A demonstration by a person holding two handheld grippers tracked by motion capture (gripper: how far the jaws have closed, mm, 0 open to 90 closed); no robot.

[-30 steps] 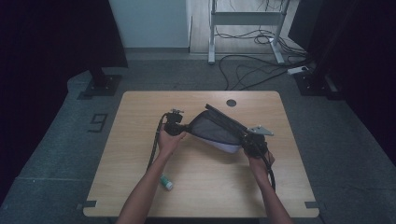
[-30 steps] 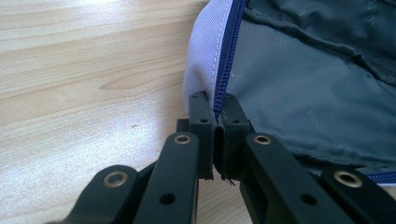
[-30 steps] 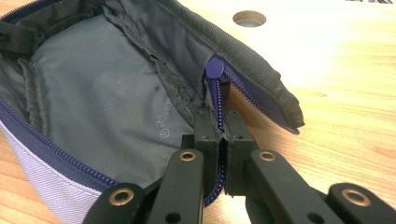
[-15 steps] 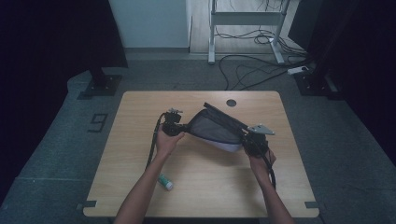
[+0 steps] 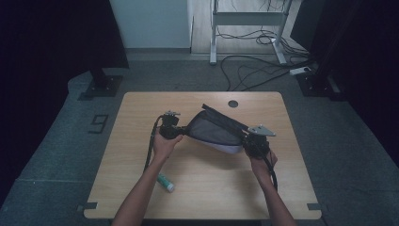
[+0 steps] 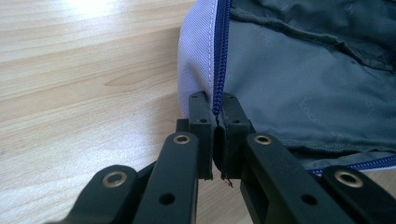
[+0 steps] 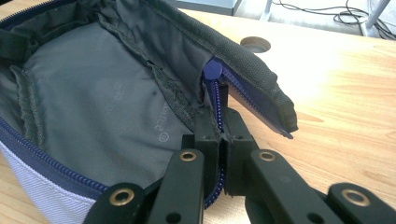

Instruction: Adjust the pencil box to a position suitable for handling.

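Note:
An open pouch (image 5: 214,129) with a pale lilac shell, blue zipper and grey lining lies mid-table, held stretched between both grippers. My left gripper (image 5: 170,127) is shut on the pouch's left end, its jaws pinching the blue zipper seam (image 6: 217,100). My right gripper (image 5: 255,141) is shut on the pouch's right end, clamping the zipper track (image 7: 217,116) just below the blue zipper pull (image 7: 213,71). The grey lining (image 7: 107,116) gapes open toward the right gripper's camera, and a black flap (image 7: 247,84) folds over the far side.
A small white-and-green tube (image 5: 165,182) lies on the wooden table (image 5: 141,193) near the left forearm. A round cable hole (image 5: 233,103) sits at the table's far middle. Cables and a desk frame are on the floor behind.

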